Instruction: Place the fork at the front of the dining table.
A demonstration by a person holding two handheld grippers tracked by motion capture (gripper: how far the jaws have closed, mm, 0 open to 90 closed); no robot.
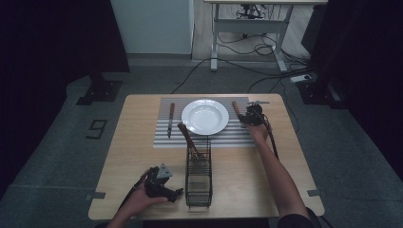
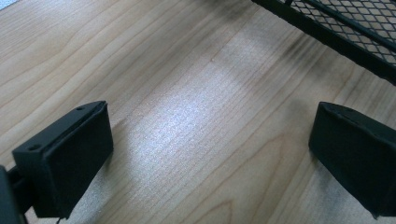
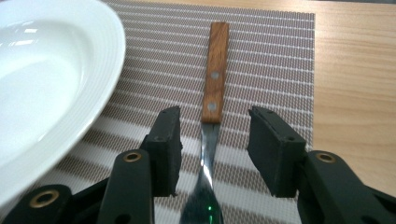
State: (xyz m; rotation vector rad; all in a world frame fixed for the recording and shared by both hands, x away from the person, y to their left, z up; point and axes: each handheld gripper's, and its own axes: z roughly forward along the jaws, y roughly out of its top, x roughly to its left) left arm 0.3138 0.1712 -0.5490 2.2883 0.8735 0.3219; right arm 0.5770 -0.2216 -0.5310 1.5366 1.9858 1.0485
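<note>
On the wooden bench (image 1: 142,142) a grey striped placemat (image 1: 164,137) lies across the far half, with a white deep plate (image 1: 205,117) at its middle. Near of the mat, at the bench's middle, stands a black wire-mesh basket (image 1: 198,183), long and narrow, with a wooden-handled utensil (image 1: 186,135) leaning out of its far end toward the plate. Left of the plate a knife (image 1: 170,120) with a wooden handle lies on the mat, well apart from the rim. Right of the plate lies a second wooden-handled utensil (image 3: 215,74), its handle pointing far and its metal neck running near; its working end is hidden.

Over that utensil's neck the right tongs (image 3: 214,149) are part-open, one jaw on each side of the metal, neither touching it, nothing held. At the near left of the bench the left tongs (image 2: 210,154) rest just left of the basket, spread wide and empty, bare wood between the jaws and the basket's mesh wall (image 2: 345,28) close beyond them
</note>
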